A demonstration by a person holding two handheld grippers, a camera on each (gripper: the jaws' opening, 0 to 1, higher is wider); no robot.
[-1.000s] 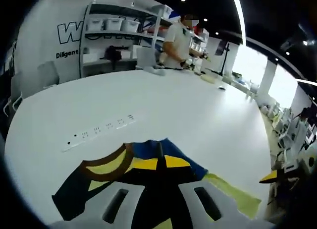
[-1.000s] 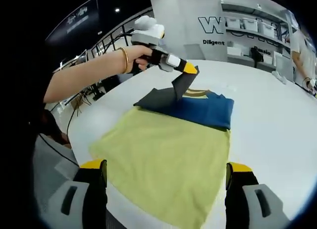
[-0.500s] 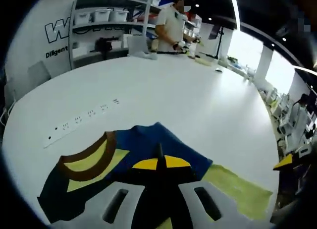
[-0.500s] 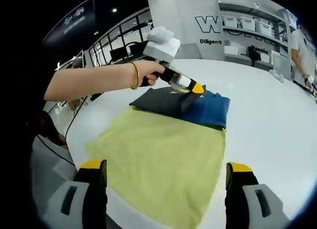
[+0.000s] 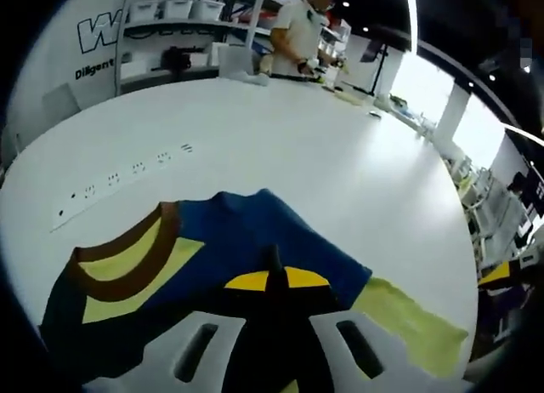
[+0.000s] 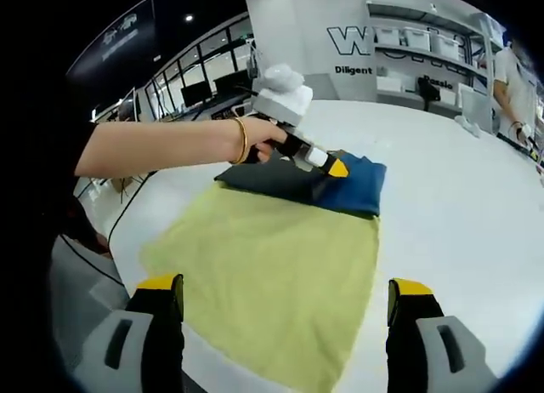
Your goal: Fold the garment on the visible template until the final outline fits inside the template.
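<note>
A dark blue garment [image 5: 246,240] with a brown and yellow striped neckline lies folded at the far end of a yellow-green template cloth [image 6: 272,257]. In the right gripper view the garment [image 6: 361,182] is a compact blue and dark bundle. My left gripper [image 5: 274,281] is shut on a dark fold of it, low against the blue layer. A hand holds this left gripper [image 6: 333,167] down on the bundle. My right gripper [image 6: 285,304] stands open over the near edge of the template, with nothing between its jaws. A corner of the template [image 5: 408,329] pokes out past the garment.
The white round table [image 5: 340,155] has a row of built-in sockets [image 5: 127,173]. A person [image 5: 297,31] stands at its far side by shelves with bins [image 5: 178,14]. A bare arm with a bracelet [image 6: 170,146] reaches in from the left.
The left gripper has lowered the lifted dark flap down onto the blue part, so the fold now lies nearly flat. The right gripper has stayed open above the template's near edge.
</note>
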